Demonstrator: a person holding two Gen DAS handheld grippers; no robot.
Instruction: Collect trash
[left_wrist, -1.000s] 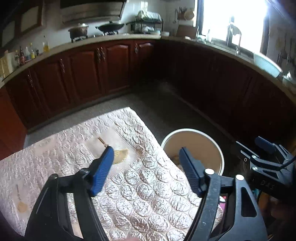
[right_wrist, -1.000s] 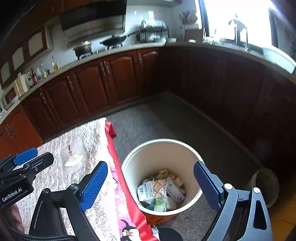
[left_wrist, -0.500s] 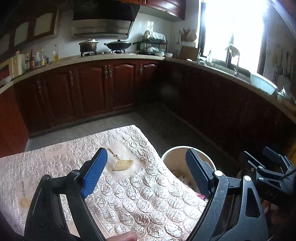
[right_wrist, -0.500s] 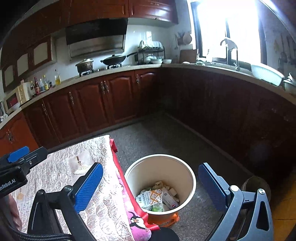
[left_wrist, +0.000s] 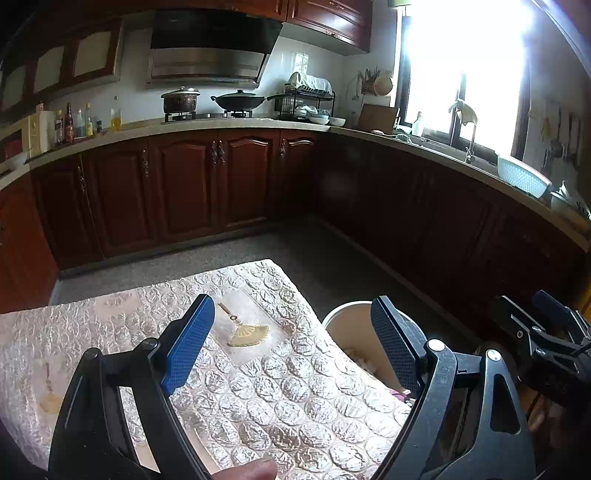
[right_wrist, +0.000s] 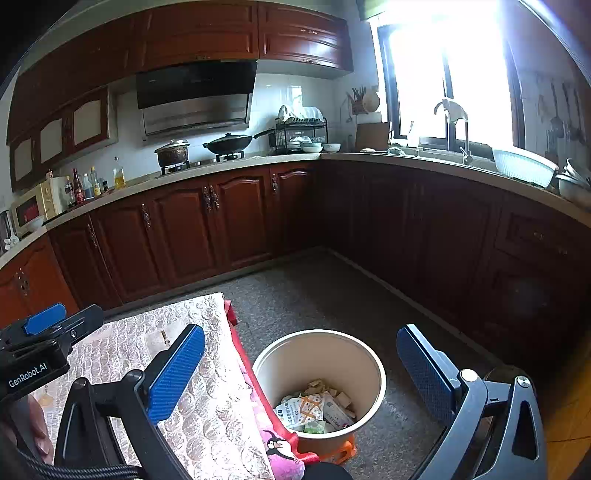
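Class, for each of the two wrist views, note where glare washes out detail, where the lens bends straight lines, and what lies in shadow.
Left wrist view: the window is blown out white, the countertop bows in a curve, and the cabinets under the window sit in deep shadow. Right wrist view: the same window glares, the frame corners go black, yet the trash in the bin stays legible.

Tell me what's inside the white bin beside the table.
The white bin holds crumpled wrappers and packets, some white with orange print. Whatever lies beneath that top layer is covered.
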